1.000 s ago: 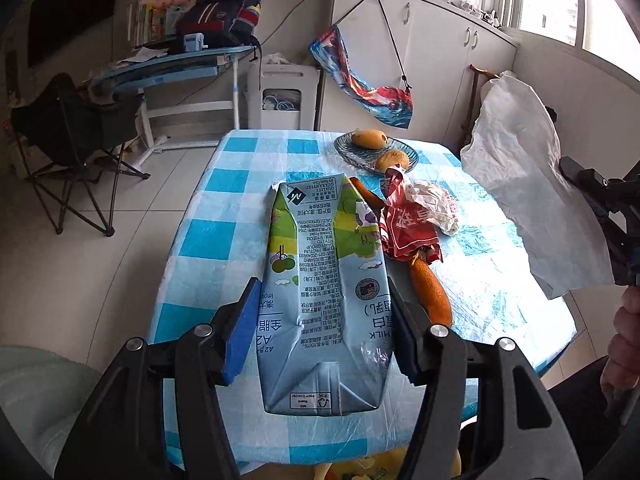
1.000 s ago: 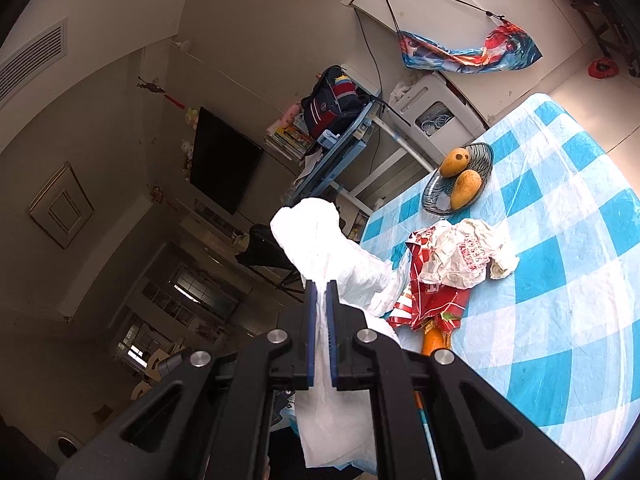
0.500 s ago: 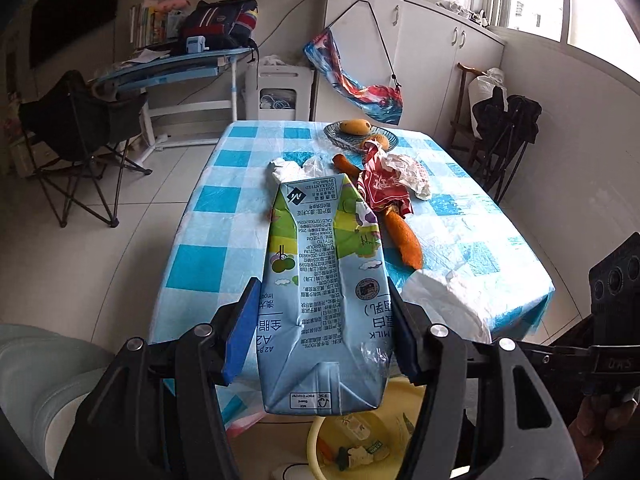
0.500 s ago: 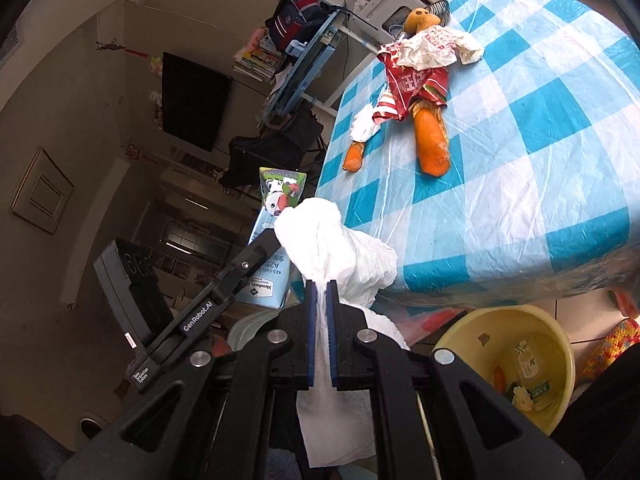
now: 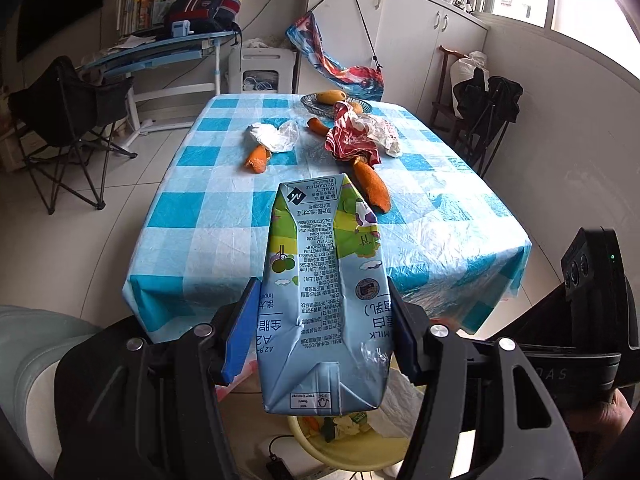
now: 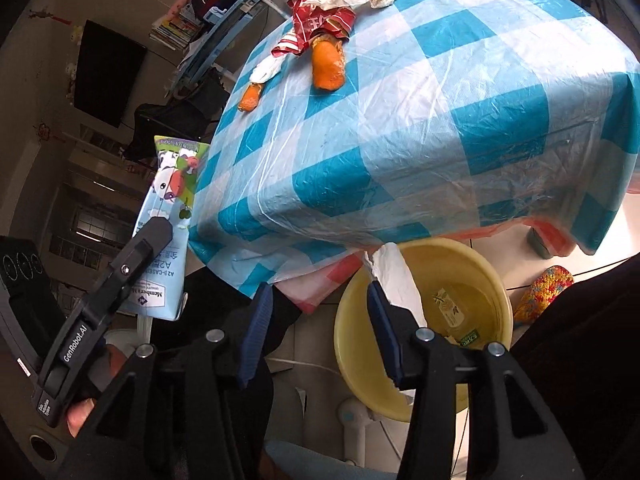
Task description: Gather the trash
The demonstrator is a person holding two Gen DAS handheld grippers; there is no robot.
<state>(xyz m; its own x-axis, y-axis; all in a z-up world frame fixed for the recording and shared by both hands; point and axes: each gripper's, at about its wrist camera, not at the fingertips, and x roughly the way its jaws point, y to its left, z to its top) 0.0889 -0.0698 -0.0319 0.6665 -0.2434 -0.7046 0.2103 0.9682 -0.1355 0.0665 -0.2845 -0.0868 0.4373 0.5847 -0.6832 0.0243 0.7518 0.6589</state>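
My left gripper (image 5: 320, 328) is shut on a flattened light-blue milk carton (image 5: 324, 292), held off the near end of the table, above a yellow basin (image 5: 352, 444) on the floor. The carton also shows in the right wrist view (image 6: 168, 216). My right gripper (image 6: 316, 332) is open over the yellow basin (image 6: 472, 276); a white plastic bag (image 6: 394, 280) hangs off its right finger into the basin. On the table lie orange peels (image 5: 372, 186), a red wrapper (image 5: 352, 140), crumpled white paper (image 5: 384, 132) and a white bag (image 5: 274, 136).
The table has a blue-and-white checked cloth (image 5: 224, 200). A plate of mangoes (image 5: 332, 100) stands at its far end. A black folding chair (image 5: 68, 120) is at the left, another chair (image 5: 488, 108) at the right. A colourful slipper (image 6: 544, 288) lies beside the basin.
Both grippers have pulled back from the table to its near end, over the basin. My right gripper has opened and let go of the white bag. The left still holds the carton.
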